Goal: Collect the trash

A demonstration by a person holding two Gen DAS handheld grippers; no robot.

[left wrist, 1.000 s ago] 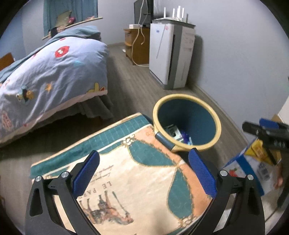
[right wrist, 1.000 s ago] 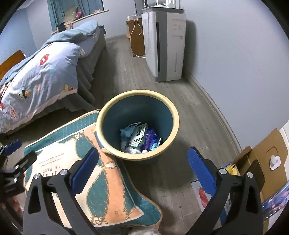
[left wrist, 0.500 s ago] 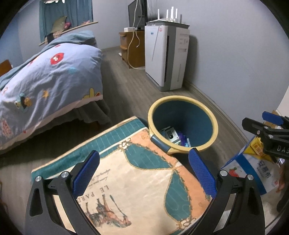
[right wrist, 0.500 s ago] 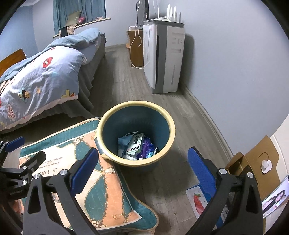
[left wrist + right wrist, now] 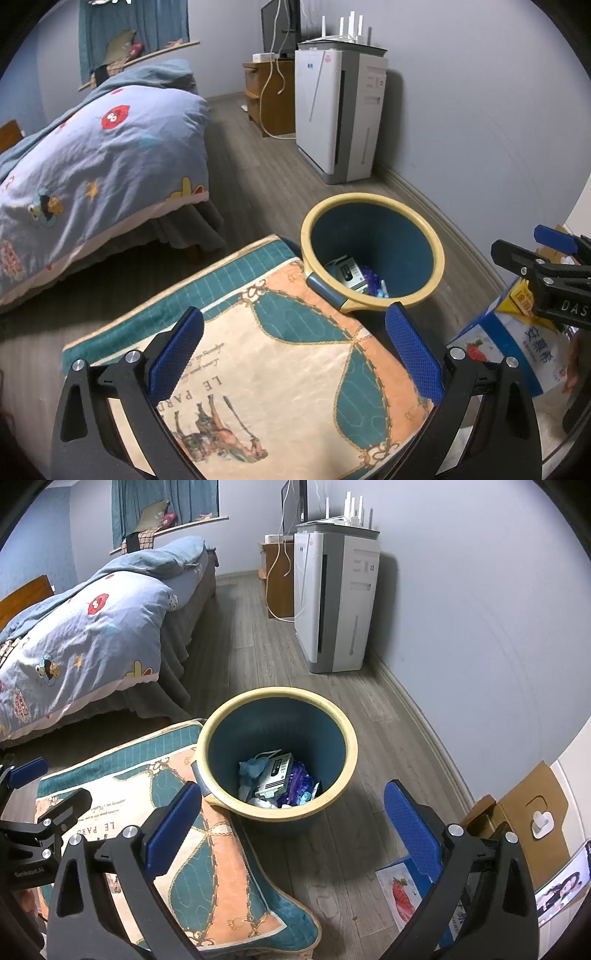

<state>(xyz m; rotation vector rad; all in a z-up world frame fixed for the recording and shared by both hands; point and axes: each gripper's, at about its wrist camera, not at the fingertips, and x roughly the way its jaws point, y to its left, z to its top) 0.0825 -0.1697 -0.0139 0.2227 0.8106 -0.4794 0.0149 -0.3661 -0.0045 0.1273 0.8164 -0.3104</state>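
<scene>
1 trash bin (image 5: 277, 814), 1 cushion (image 5: 280, 373), 1 bed (image 5: 85, 646), 1 air purifier (image 5: 334, 602), 2 hand-held grippers, left (image 5: 293, 354) and right (image 5: 291, 829).

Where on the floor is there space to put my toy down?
Bare floor lies between the bed and the white air purifier, and between the bin and the wall's baseboard. It is crowded by the cushion touching the bin, and by the strawberry carton and cardboard box.

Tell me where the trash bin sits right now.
The trash bin stands on the wood floor at the centre of the right wrist view, touching the patterned cushion on its left, with the white air purifier behind it.
</scene>
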